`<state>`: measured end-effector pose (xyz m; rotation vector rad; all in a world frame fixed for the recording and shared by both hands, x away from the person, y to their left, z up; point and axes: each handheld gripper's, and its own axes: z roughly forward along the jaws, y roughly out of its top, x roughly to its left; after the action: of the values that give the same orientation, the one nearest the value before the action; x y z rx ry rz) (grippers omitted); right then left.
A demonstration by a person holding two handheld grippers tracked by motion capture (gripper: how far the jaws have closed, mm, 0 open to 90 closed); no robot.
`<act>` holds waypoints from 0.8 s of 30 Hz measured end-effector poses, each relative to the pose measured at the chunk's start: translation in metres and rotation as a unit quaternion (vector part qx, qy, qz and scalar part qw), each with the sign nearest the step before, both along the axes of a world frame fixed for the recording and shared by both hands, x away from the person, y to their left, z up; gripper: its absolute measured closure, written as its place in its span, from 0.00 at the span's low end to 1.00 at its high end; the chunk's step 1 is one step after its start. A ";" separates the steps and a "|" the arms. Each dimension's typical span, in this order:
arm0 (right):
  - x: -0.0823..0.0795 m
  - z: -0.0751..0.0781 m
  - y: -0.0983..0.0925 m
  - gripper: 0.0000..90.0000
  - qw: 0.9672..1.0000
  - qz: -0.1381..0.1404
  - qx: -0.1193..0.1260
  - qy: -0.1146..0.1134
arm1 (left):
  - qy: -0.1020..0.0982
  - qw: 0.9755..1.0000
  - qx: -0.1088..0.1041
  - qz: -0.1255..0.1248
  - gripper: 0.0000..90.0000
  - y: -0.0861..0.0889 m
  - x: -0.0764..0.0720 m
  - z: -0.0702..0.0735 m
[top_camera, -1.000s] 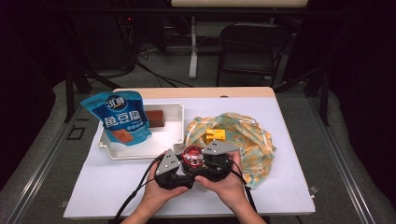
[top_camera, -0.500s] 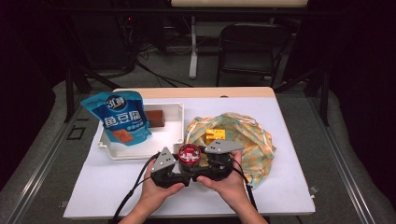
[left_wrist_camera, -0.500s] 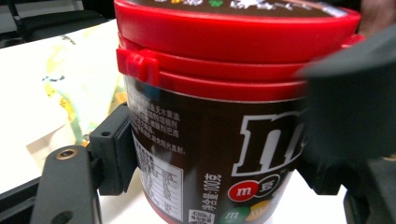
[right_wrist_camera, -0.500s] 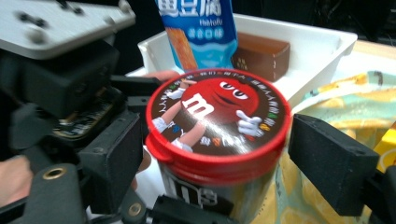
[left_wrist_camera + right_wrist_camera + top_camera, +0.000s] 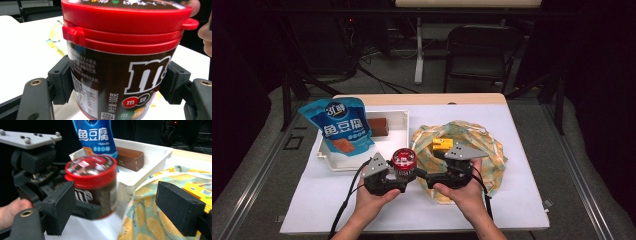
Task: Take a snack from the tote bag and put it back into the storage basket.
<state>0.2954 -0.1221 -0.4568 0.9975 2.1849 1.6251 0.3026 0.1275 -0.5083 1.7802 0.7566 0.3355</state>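
Left tongs (image 5: 404,172) clamped, apparently level; right tongs (image 5: 424,176) facing them, jaws just opened wide, holding nothing.

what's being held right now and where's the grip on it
The left gripper clamps the candy jar by its brown sides, below the red lid. The right gripper is open, holding nothing.

A dark room — black chair (image 5: 482,55) beyond the white table (image 5: 532,145), grey floor (image 5: 257,150) around.

The candy jar (image 5: 120,65) reads "m", "100克"; the blue pouch (image 5: 96,135) reads "鱼豆腐".
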 end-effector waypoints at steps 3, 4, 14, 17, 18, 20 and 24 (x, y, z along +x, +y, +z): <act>0.002 -0.001 -0.004 0.18 1.000 -0.007 0.000 0.000 | -0.001 1.000 0.000 0.005 0.29 0.005 0.001 0.001; 0.002 -0.001 -0.006 0.18 1.000 -0.008 -0.001 0.000 | 0.002 1.000 -0.003 -0.002 0.29 0.008 0.003 0.001; 0.007 -0.005 -0.019 0.18 0.999 -0.031 -0.007 0.001 | 0.002 1.000 -0.012 0.018 0.29 0.025 0.010 0.003; 0.010 -0.008 -0.023 0.18 0.999 -0.038 -0.012 0.004 | 0.003 1.000 -0.011 0.028 0.29 0.029 0.012 0.002; 0.010 -0.009 -0.024 0.19 0.999 -0.040 -0.012 0.006 | 0.006 1.000 -0.013 0.027 0.29 0.031 0.013 0.002; 0.011 -0.011 -0.026 0.19 0.999 -0.043 -0.013 0.008 | 0.005 0.999 -0.012 0.036 0.29 0.035 0.015 0.002; 0.012 -0.012 -0.029 0.19 0.999 -0.049 -0.015 0.009 | 0.003 0.999 -0.015 0.050 0.29 0.044 0.020 0.002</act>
<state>0.3075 -0.1514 -0.4690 1.0974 2.1300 1.5420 0.3223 0.1711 -0.5060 1.7194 0.8525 0.3836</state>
